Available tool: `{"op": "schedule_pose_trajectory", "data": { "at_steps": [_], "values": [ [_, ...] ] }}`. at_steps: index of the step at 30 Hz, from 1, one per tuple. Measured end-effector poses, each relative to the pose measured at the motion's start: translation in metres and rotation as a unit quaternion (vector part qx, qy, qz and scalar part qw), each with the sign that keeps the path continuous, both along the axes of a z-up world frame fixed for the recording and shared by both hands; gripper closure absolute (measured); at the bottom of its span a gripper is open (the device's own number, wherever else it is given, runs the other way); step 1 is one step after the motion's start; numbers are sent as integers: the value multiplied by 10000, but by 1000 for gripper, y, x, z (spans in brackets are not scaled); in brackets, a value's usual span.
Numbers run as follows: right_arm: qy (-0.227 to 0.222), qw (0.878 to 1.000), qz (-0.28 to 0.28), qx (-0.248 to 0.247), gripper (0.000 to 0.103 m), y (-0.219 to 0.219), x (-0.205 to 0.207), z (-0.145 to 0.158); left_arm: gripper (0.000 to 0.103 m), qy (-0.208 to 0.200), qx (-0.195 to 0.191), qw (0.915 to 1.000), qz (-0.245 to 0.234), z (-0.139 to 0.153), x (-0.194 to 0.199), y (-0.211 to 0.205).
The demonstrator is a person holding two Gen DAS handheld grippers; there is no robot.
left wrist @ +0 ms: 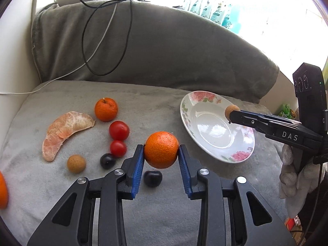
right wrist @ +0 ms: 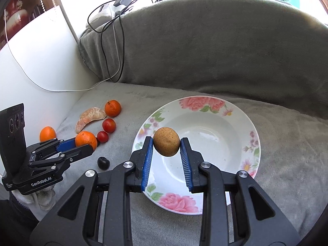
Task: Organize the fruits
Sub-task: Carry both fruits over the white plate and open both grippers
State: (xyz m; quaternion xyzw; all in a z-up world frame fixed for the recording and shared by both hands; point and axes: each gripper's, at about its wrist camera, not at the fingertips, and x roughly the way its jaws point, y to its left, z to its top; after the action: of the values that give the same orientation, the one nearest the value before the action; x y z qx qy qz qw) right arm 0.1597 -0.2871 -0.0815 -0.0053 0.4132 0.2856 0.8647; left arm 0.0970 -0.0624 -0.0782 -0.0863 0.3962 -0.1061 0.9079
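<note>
My left gripper [left wrist: 161, 150] is shut on an orange mandarin [left wrist: 161, 149] and holds it above the grey blanket, left of the floral plate [left wrist: 207, 102]. My right gripper [right wrist: 166, 142] is shut on a brown longan [right wrist: 166, 141] and holds it over the left part of the plate [right wrist: 252, 135]. On the blanket lie a second mandarin [left wrist: 106, 109], a peeled pomelo segment [left wrist: 65, 130], two cherry tomatoes [left wrist: 119, 130] [left wrist: 118, 148], another longan [left wrist: 76, 163] and two dark cherries [left wrist: 107, 161] [left wrist: 152, 178].
A third orange [left wrist: 3, 190] sits at the left edge. A grey-covered cushion [left wrist: 164, 47] rises behind, with black and white cables [left wrist: 106, 41] draped over it. A white wall [right wrist: 41, 57] bounds the left side. Bottles [left wrist: 213, 10] stand on the sill behind.
</note>
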Motion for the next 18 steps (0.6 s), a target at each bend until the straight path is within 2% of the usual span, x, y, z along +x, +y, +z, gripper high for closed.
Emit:
{"op": "schedule_pose_trajectory", "data": {
  "at_steps": [9, 18],
  "values": [
    [-22, 9994, -340, -65, 74, -30, 14, -1, 71, -9, -112, 9989, -463, 5, 16, -45],
    [51, 9989, -461, -41, 74, -44, 21, -5, 71, 7, -188, 9972, -721, 4, 23, -66]
  ]
}}
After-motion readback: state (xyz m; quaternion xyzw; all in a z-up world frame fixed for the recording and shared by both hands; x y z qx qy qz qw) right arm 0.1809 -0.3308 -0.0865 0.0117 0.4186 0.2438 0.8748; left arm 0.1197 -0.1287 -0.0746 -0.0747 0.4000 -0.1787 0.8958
